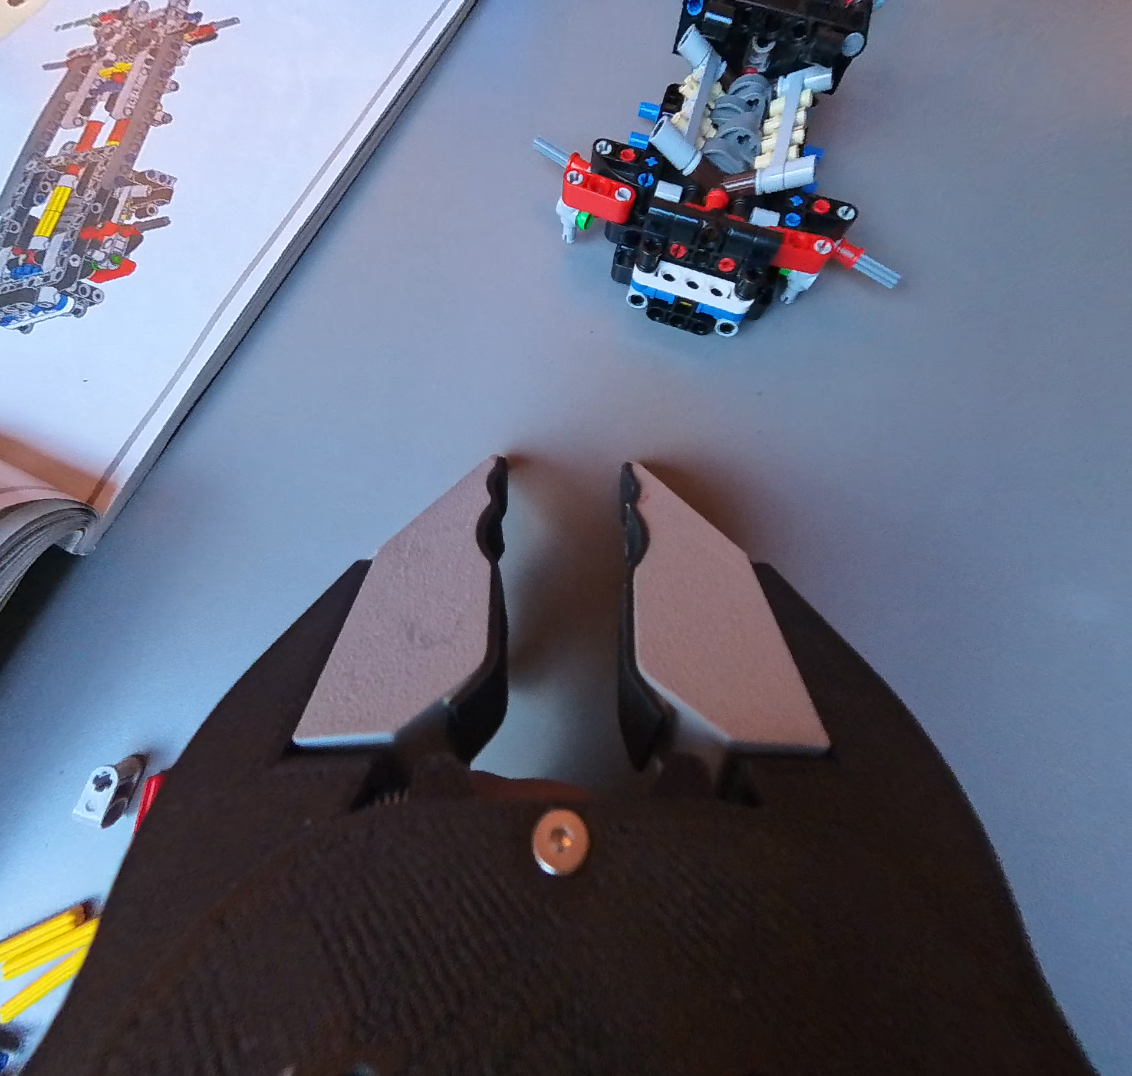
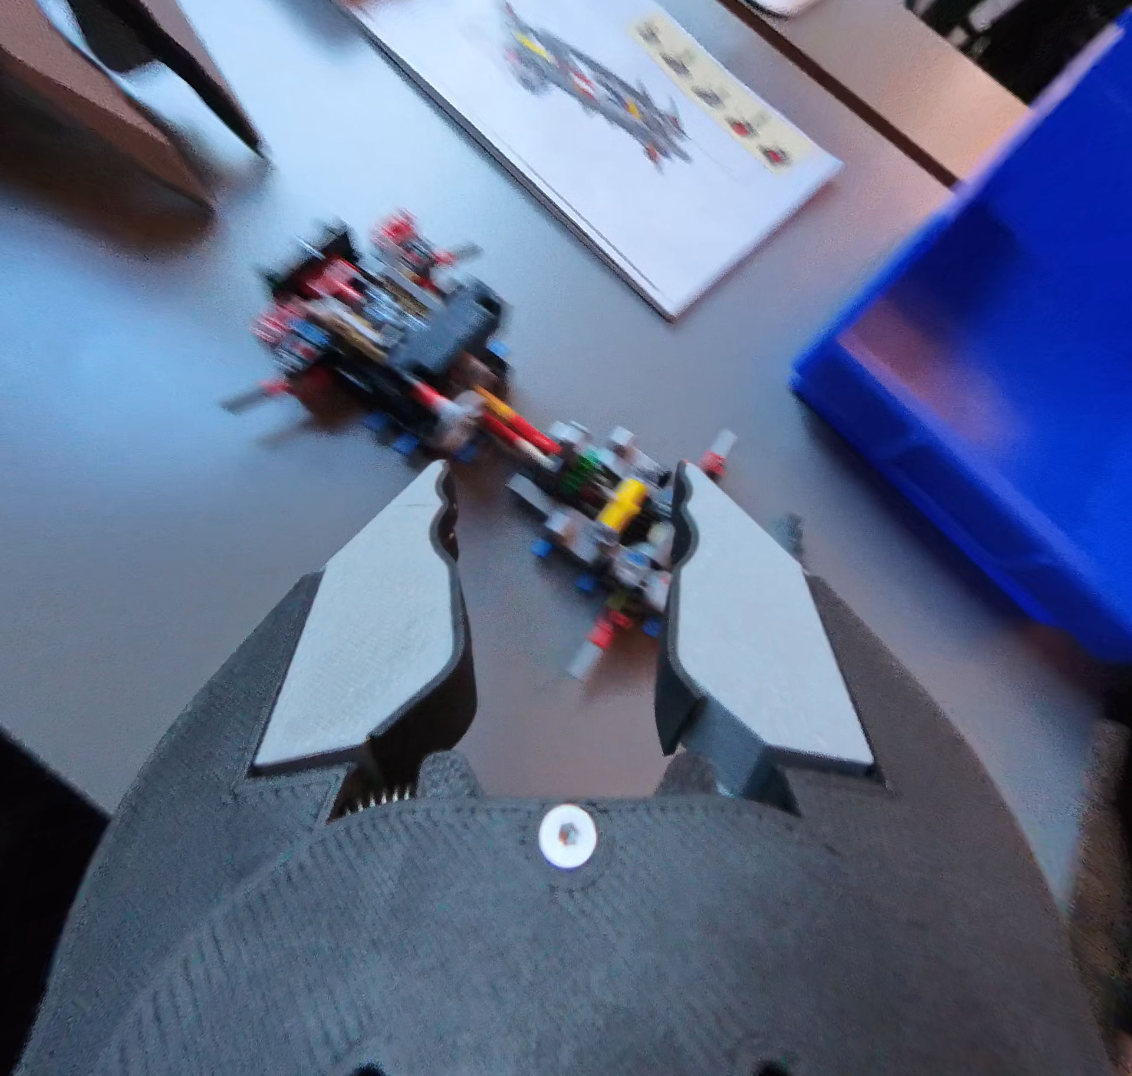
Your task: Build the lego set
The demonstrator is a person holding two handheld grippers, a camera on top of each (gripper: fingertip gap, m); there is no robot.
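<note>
Left claw point(image 1: 563, 464) hangs partly open and bare; right claw point(image 2: 560, 471) gapes wide.

We read this as hobby or workshop bench, indoors. Plain grey tabletop point(image 1: 919, 495) serves as work surface. Open instruction booklet point(image 1: 257, 146) with printed build diagrams lies flat on it. Half-built brick model chassis point(image 1: 723, 189) sits nearby; loose parts point(image 1: 110, 789) and yellow rods point(image 1: 43, 948) lie scattered at edge. Blue plastic storage bin point(image 2: 992, 373) stands beside. We cannot tell room type beyond table.
</note>
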